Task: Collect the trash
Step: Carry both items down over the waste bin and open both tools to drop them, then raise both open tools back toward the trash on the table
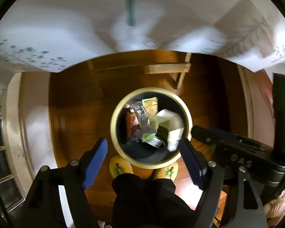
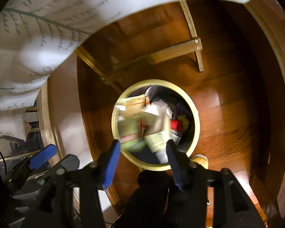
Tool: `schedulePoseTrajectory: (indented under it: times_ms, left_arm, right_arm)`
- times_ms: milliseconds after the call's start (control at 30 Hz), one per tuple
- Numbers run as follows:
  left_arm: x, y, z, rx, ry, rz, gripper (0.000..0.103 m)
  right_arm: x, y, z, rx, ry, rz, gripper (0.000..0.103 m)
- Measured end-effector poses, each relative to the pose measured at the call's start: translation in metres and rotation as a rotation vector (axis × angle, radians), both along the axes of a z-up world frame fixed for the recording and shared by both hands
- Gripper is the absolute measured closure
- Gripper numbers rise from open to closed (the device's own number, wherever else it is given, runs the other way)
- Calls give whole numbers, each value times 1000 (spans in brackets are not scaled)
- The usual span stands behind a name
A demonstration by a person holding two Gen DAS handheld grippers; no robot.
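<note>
Two grippers hang over the bin, and neither one grips anything. At the bottom of the left wrist view, your left gripper (image 1: 143,150) has its blue pads spread wide, with nothing between them but the view down to your slippers (image 1: 121,166) and dark trouser legs. In the right wrist view, your right gripper (image 2: 143,152) also stands with jaws apart; a blurred pale green wrapper (image 2: 157,140) shows just beyond the right-hand pad, apparently dropping free, though the smear makes contact hard to rule out.

Past the fingertips, in the centre of both frames, the round trash bin (image 1: 188,117) with its cream rim sits on the wooden floor (image 1: 76,114). Inside it lies the trash (image 1: 152,121): foil, white paper, green packets, a red carton.

Farther off, toward the top, a wooden table frame (image 2: 180,49) and a white leaf-printed tablecloth (image 1: 85,28) hang over the floor.

Judging by this, the current load looks delivered. Whether more rubbish waits on the table you cannot tell from here.
</note>
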State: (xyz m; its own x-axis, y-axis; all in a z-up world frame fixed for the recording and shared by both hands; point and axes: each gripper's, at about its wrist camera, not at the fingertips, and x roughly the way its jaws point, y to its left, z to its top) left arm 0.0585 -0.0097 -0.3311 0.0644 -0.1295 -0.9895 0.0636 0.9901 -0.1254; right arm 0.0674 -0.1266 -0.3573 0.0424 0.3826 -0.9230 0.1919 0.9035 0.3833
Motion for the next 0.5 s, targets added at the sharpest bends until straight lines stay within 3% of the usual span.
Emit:
schedulePoseTrajectory:
  times_ms: [267,500]
  left_arm:
    - [6,21,24,34,-24,60,25]
    - [6,31,65,27,-49,105,22]
  right_arm:
    - [1,1,33,-54,-63,51,51]
    - [-2,0,66,-74,-76,61,51]
